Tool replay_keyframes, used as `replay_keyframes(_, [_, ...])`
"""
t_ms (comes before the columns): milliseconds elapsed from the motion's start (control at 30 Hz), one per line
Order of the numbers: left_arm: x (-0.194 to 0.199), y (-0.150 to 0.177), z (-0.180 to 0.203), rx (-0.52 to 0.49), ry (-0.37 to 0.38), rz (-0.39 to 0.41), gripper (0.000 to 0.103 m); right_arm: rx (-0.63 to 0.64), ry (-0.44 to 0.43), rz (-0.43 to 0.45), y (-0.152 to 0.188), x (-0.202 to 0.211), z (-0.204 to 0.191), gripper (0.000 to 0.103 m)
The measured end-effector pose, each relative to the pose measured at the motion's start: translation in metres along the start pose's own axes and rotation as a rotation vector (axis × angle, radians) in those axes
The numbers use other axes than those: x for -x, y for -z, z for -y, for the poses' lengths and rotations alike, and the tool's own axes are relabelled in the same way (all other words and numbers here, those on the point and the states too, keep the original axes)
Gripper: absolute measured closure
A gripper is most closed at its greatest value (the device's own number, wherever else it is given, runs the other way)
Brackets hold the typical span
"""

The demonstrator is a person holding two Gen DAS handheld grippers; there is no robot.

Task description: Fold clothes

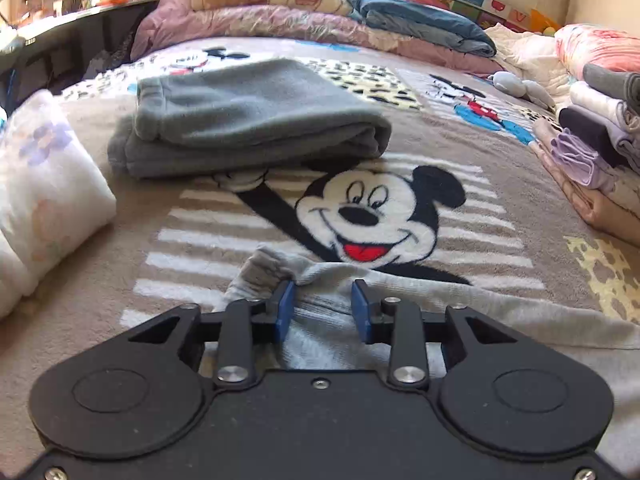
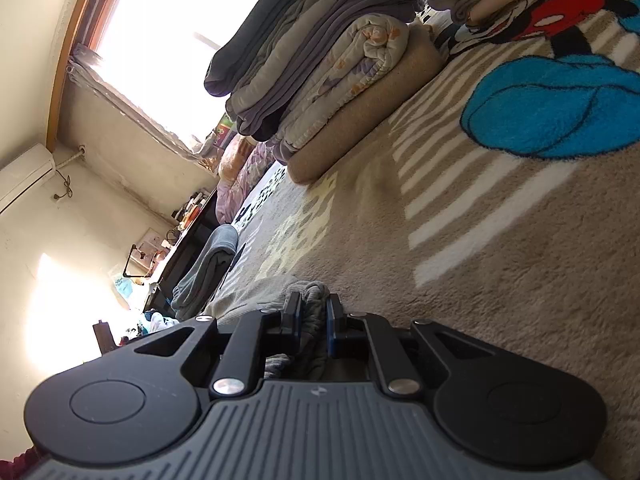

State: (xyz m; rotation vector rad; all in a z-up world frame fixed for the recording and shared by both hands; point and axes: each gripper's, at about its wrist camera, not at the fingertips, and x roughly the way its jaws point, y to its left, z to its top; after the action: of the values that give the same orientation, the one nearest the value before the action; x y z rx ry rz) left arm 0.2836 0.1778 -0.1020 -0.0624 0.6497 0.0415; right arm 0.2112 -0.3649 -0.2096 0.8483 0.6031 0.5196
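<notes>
A light grey garment (image 1: pixel 460 312) lies on the Mickey Mouse blanket (image 1: pixel 380 216) in the left wrist view. My left gripper (image 1: pixel 323 292) is open, its blue pads either side of a raised edge of the garment, the left pad touching the cloth. My right gripper (image 2: pixel 313 312) is shut on a bunched fold of the grey garment (image 2: pixel 310 320), with the view rolled sideways, low over the blanket (image 2: pixel 460 264). A folded grey fleece (image 1: pixel 248 120) lies further back, and also shows in the right wrist view (image 2: pixel 208 268).
A stack of folded clothes (image 1: pixel 600 140) stands at the right, also in the right wrist view (image 2: pixel 320 72). A rolled white floral quilt (image 1: pixel 44 184) lies at the left. Piled bedding (image 1: pixel 320 12) lines the back. A dark desk (image 1: pixel 60 40) stands at the back left.
</notes>
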Motion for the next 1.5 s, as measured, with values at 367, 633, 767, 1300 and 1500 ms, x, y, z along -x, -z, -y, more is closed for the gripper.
replay_keyframes(367, [0.116, 0.074, 0.06, 0.214, 0.309, 0.076, 0.071, -0.016, 0.004, -0.006, -0.001, -0.001, 0.002, 0.093])
replay_keyframes(633, [0.116, 0.068, 0.108, 0.12, 0.344, 0.064, 0.071, 0.015, 0.005, 0.011, 0.001, 0.005, -0.005, 0.088])
replay_keyframes(767, [0.09, 0.037, 0.115, -0.08, 0.307, 0.026, 0.071, 0.05, 0.013, 0.021, 0.004, 0.007, -0.011, 0.082])
replay_keyframes(1300, [-0.019, -0.012, 0.168, -0.754, 0.482, -0.255, 0.103, 0.186, -0.002, 0.069, 0.012, 0.015, -0.027, 0.073])
replay_keyframes(1500, [-0.008, -0.025, 0.159, -0.701, 0.518, -0.177, 0.103, 0.204, -0.011, 0.102, 0.014, 0.021, -0.029, 0.073])
